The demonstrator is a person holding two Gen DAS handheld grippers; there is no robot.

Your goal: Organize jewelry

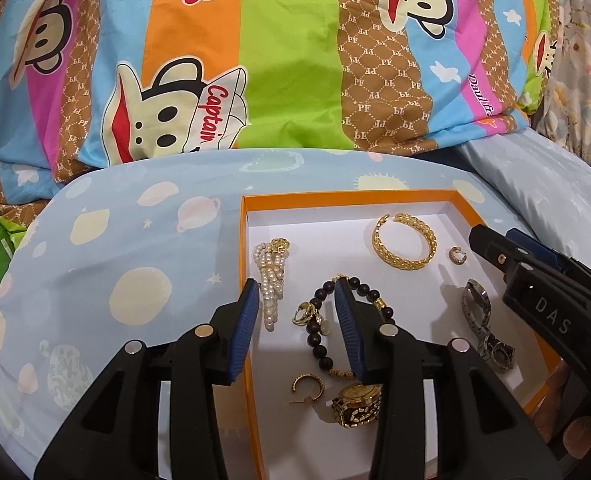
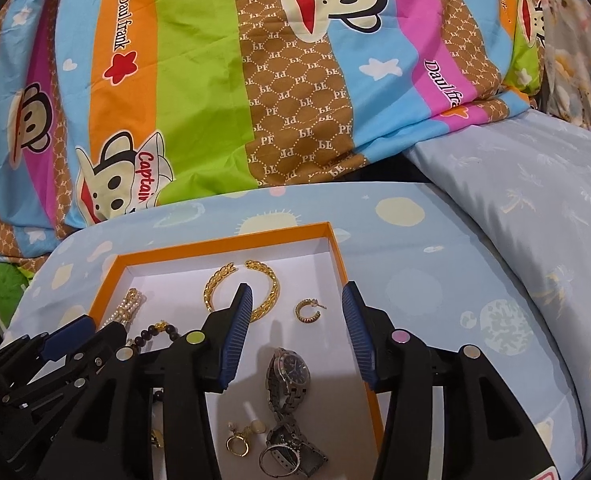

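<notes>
An orange box (image 1: pixel 244 240) with a white floor lies on a light-blue cushion. In it lie a pearl bracelet (image 1: pixel 269 284), a gold cuff bracelet (image 1: pixel 403 246), a small hoop earring (image 1: pixel 455 255), a dark bead bracelet (image 1: pixel 323 320), a larger gold hoop (image 1: pixel 307 386), a gold watch (image 1: pixel 355 404) and a silver watch (image 1: pixel 483 324). My left gripper (image 1: pixel 295 286) hangs open over the box's left half, nothing between its pads. My right gripper (image 2: pixel 296 286) is open above the small hoop earring (image 2: pixel 307 311) and the silver watch (image 2: pixel 289 376), gripping nothing. The gold cuff (image 2: pixel 215 284) is partly behind its left finger.
A bright striped cartoon quilt (image 1: pixel 255 60) is piled behind the cushion (image 1: pixel 135 280). A pale blue pillow (image 2: pixel 535 220) lies to the right. More silver bands (image 2: pixel 287 452) and a pearl ring (image 2: pixel 237 444) sit in the box's near corner. The two grippers stand close side by side.
</notes>
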